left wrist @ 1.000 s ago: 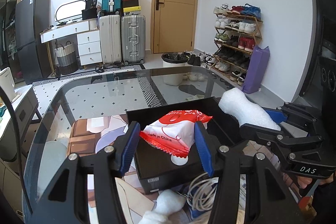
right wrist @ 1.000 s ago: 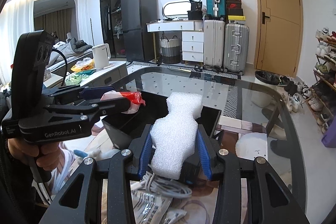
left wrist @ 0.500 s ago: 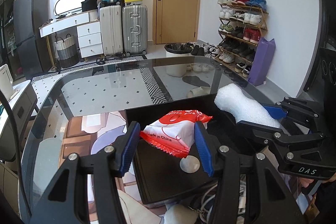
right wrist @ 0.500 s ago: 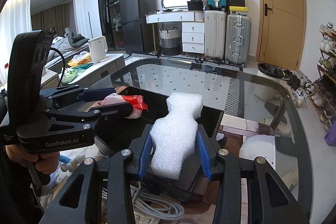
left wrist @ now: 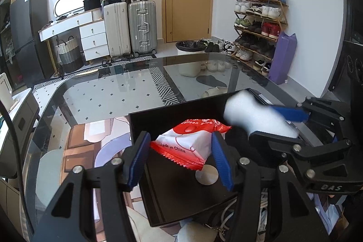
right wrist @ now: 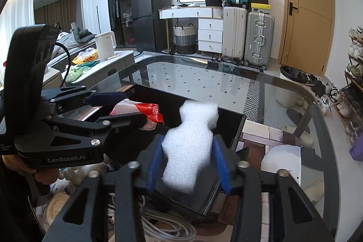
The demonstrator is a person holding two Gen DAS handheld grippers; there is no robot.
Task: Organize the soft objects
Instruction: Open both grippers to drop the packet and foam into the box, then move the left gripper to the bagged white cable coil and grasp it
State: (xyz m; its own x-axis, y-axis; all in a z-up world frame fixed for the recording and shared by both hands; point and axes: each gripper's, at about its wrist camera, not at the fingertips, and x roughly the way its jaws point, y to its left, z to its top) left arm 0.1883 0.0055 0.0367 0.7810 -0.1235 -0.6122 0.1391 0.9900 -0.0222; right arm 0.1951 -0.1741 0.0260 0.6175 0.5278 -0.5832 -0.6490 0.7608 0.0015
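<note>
Foam (right wrist: 189, 146) and packet (left wrist: 188, 143): both over the black box (left wrist: 168, 116), releases under way. Right gripper (right wrist: 188, 165) and left gripper (left wrist: 180, 157) fingers have just been opening, each now spread, its item loose between. Clutter at the counter's (left wrist: 109, 92) near edge remains unsorted.

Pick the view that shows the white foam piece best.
The right wrist view: the foam piece sits centred and sharp between the right gripper's jaws, above the black box. In the left wrist view the foam is blurred at the right side, partly hidden by that gripper.
</note>
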